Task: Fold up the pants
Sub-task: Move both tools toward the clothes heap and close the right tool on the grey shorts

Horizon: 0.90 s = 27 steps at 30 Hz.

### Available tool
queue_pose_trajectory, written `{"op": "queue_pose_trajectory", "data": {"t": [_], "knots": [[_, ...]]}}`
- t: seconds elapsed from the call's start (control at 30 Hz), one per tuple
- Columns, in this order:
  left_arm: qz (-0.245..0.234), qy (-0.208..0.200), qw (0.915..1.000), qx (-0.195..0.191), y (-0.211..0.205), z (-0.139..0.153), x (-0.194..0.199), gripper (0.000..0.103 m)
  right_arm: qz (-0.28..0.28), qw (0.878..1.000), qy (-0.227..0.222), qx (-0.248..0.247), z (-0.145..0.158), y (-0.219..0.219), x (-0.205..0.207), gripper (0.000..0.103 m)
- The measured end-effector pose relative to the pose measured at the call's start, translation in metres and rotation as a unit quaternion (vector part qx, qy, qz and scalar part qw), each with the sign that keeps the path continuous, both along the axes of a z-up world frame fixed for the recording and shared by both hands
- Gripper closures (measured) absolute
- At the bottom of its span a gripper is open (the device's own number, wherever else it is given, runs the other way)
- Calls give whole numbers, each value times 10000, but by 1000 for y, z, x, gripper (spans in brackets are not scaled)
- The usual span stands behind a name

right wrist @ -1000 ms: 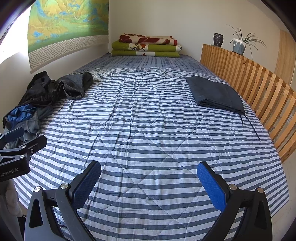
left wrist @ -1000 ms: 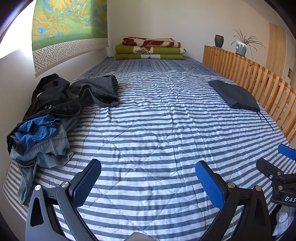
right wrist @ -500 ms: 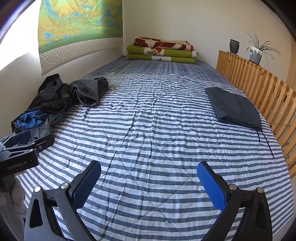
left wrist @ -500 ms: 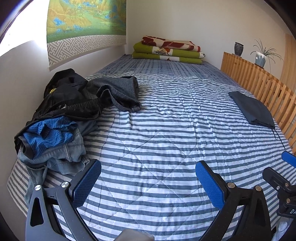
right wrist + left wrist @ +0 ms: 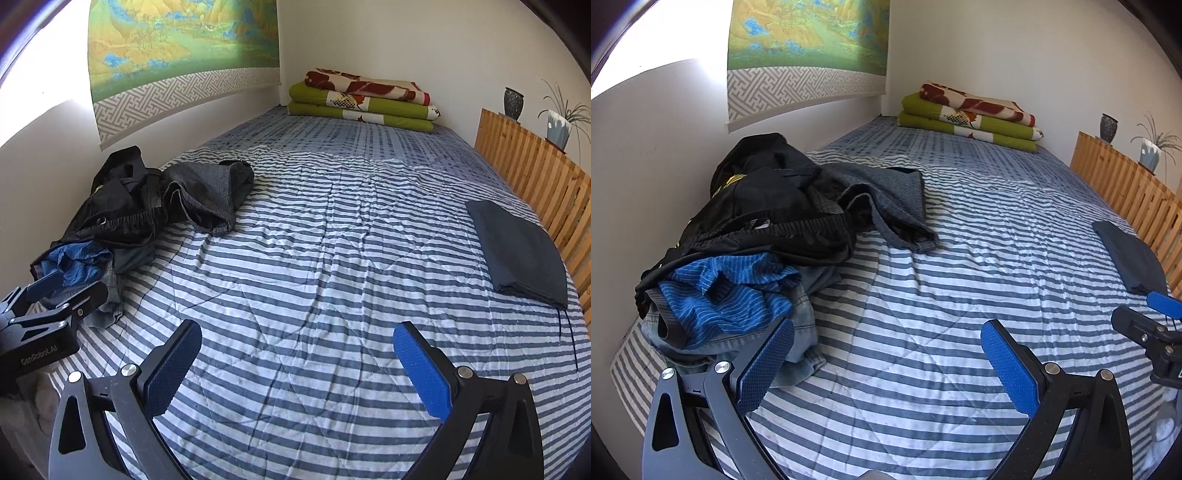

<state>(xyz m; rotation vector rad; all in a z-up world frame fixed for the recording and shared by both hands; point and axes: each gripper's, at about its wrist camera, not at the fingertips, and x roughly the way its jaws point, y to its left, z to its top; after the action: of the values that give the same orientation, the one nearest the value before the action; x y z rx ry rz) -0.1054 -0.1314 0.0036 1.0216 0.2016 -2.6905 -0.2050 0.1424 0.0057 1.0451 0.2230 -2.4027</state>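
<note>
A heap of unfolded clothes lies on the left side of the striped bed (image 5: 960,258): black pants (image 5: 768,206), grey pants (image 5: 890,199), a blue striped garment (image 5: 727,291) and pale jeans (image 5: 801,332). The same heap (image 5: 140,221) shows at the left of the right wrist view. One dark folded pair (image 5: 521,251) rests by the wooden rail. My left gripper (image 5: 886,347) is open, its left pad close to the jeans. Over the bare bedspread my right gripper (image 5: 297,350) hangs open, and its fingertip (image 5: 1160,301) shows at the right edge of the left wrist view.
Folded green and red blankets (image 5: 362,99) are stacked at the head of the bed. A slatted wooden rail (image 5: 535,177) runs along the right side, with a vase (image 5: 513,103) and a potted plant (image 5: 561,122) on it. A wall with a scroll painting (image 5: 177,55) bounds the left side.
Both grippers have swung left and nearer the clothes heap, which now looms larger in the left wrist view. Both stay open with nothing held.
</note>
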Motion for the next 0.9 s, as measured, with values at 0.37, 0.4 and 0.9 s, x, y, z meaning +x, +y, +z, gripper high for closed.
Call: {"op": "queue_pose_trajectory", "data": {"t": [0.37, 0.4, 0.9], "knots": [[769, 5, 9959, 468, -88, -12, -12, 6, 408, 9991, 6, 149, -20, -132, -86, 1], [788, 21, 9960, 426, -90, -13, -15, 7, 440, 9987, 54, 239, -26, -146, -95, 1], [950, -358, 9920, 748, -114, -46, -34, 15, 596, 9965, -328, 493, -100, -263, -175, 1]]}}
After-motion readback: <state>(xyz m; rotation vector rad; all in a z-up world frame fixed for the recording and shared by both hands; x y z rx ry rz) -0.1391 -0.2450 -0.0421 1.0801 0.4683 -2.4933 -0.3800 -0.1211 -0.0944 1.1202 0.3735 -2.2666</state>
